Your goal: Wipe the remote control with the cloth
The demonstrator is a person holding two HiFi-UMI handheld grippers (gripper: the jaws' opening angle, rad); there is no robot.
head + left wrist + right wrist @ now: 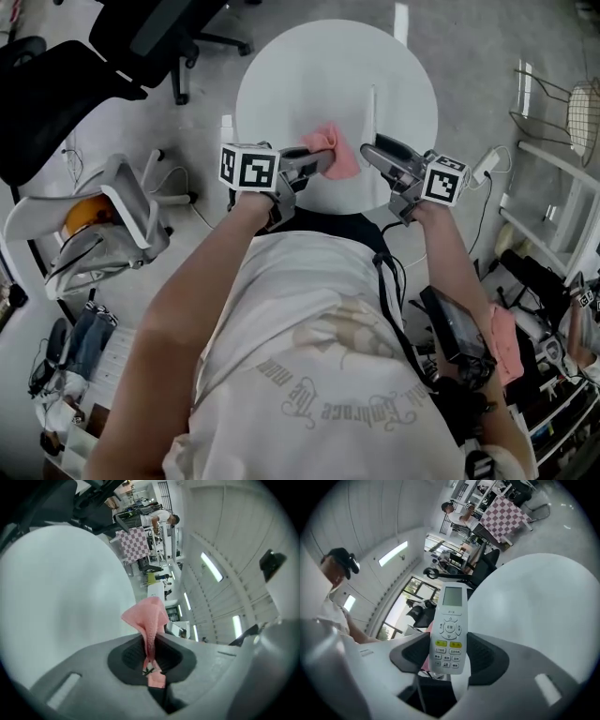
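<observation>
1. Gripping the remote point(449, 634) by its lower end only is leaving the screen end unsupported. Sideways wiping pressure could be levering it out of the right gripper point(449, 653) and dropping it onto the table point(309, 75).
2. Pinching the cloth point(147, 616) by one thin fold is giving a weak hold. Dragging it hard along the remote could be pulling the fold free of the left gripper point(150, 656).
3. Bunching of the loose cloth beyond the jaw tips is offering an uneven pad, so a pass is likely to be missing parts of the button face.
4. Left gripper: its jaws are standing almost fully together, clamping the narrow fold of cloth between the pads. The rest of the cloth is projecting past the tips.
5. Right gripper: its jaws are standing partly apart, at the remote's width, pressing on both side edges at the lower button rows. The screen end is projecting well past the tips.
6. Both items are hanging above the near part of the table, with the cloth just beside the remote. Pink is showing behind the remote's lower end, but contact cannot be confirmed.
</observation>
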